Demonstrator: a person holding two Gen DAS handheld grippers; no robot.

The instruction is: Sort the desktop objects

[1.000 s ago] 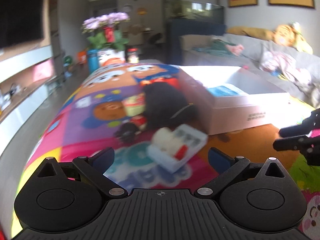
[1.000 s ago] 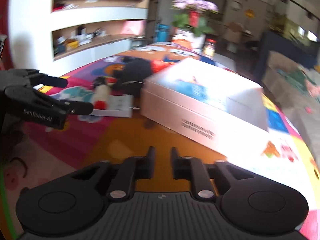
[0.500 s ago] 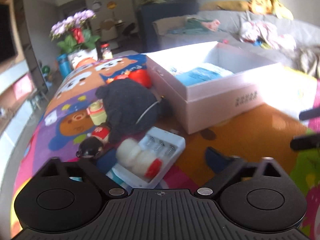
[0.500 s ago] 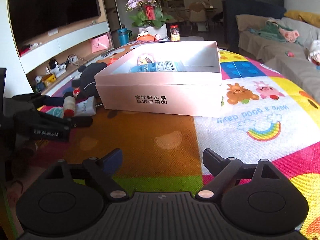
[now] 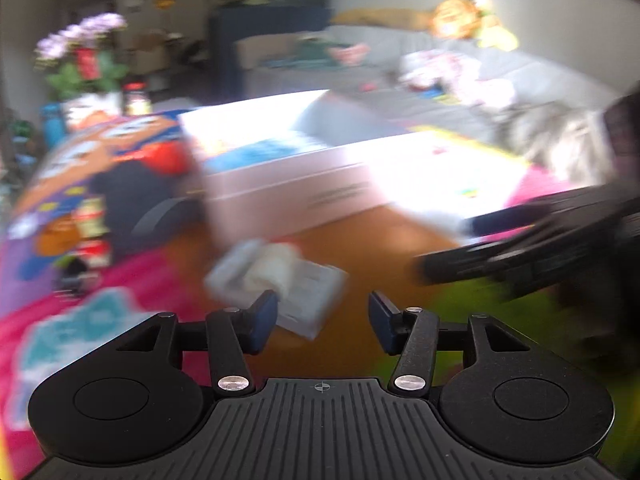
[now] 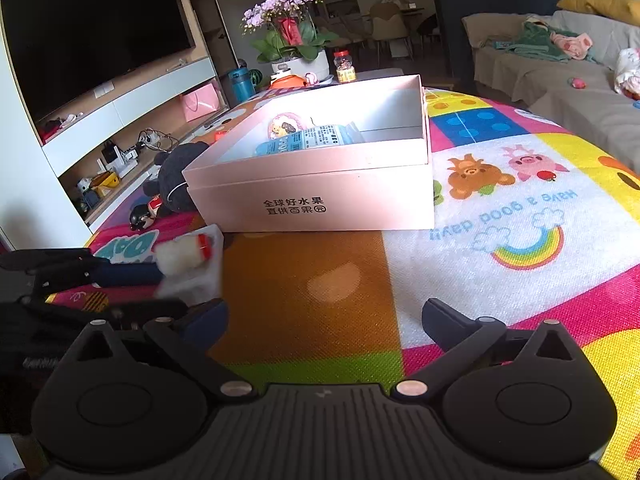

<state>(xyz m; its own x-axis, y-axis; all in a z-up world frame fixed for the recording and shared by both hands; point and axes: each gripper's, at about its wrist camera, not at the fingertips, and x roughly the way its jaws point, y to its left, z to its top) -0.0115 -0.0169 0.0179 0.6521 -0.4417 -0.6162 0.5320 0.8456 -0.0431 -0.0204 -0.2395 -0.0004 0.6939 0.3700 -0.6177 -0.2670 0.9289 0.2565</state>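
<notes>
- left gripper (image 5: 322,320) low over the play mat (image 6: 312,280), jaws closing. White battery charger (image 5: 280,280) partly between the fingers; left pad looks against its near edge, right pad clear of it. Left wrist view is motion-blurred, so contact is uncertain.
- In the right wrist view the left gripper (image 6: 132,274) comes in from the mat's left edge, fingers aimed at the charger (image 6: 192,268).
- Charger lies flat near the mat's left edge, just off the box's near-left corner. Long axis hard to tell in the blur. A fuzzy white roll with red end (image 6: 182,252) sits on top, red end toward the box.
- Pink cardboard box (image 6: 320,188) open-topped, mid-mat, long side facing the camera. Blue printed packet (image 6: 304,142) and a round sticker inside.
- Dark plush toy (image 6: 176,176) and a small black-red figure (image 6: 142,216) crowd the strip left of the box by the mat's left edge.
- Orange patch in front of the box is bare: open room between both grippers.
- right gripper (image 6: 324,318) over the mat's near edge, tilted down toward the box, jaws opening, spread wide, nothing between them.
- Right of the box the mat is bare out to its right edge; sofa (image 6: 560,72) beyond.
</notes>
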